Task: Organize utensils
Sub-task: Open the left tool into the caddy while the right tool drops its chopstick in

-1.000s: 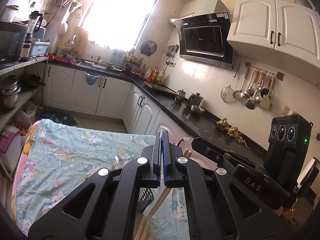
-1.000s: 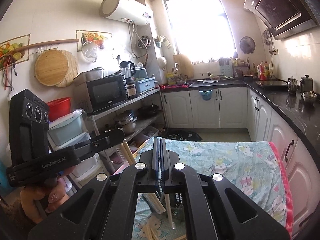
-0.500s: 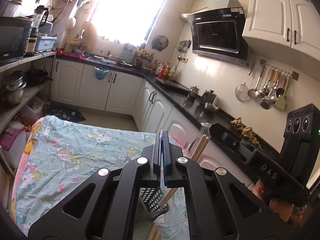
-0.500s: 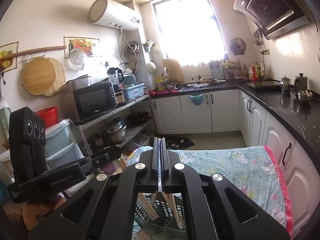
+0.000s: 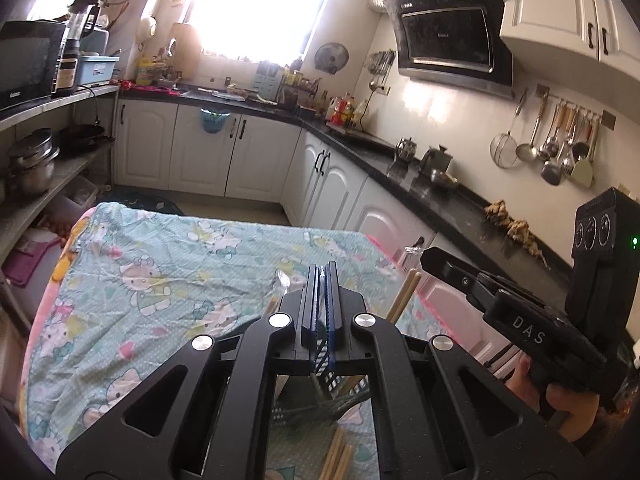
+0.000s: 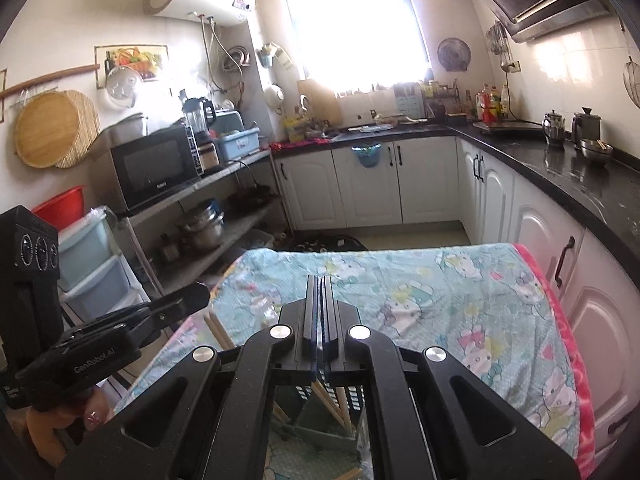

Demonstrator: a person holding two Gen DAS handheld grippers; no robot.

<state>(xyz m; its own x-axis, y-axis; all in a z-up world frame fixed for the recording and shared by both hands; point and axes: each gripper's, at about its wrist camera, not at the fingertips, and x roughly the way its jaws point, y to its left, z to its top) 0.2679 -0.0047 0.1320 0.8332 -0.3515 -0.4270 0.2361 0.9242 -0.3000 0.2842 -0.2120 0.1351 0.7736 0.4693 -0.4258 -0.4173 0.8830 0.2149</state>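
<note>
My left gripper (image 5: 321, 276) and right gripper (image 6: 319, 286) both have their jaws pressed together, holding nothing. The chopsticks (image 5: 404, 294) stand in the black utensil basket (image 5: 320, 392) on the cartoon tablecloth (image 5: 160, 264), just beneath both grippers.

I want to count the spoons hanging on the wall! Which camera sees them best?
The left wrist view. The hanging ladles and spoons show in a row on the rail under the white cupboard, beside a round strainer. The right wrist view catches only the edge of a strainer at its right border; the spoons are out of frame.
</note>
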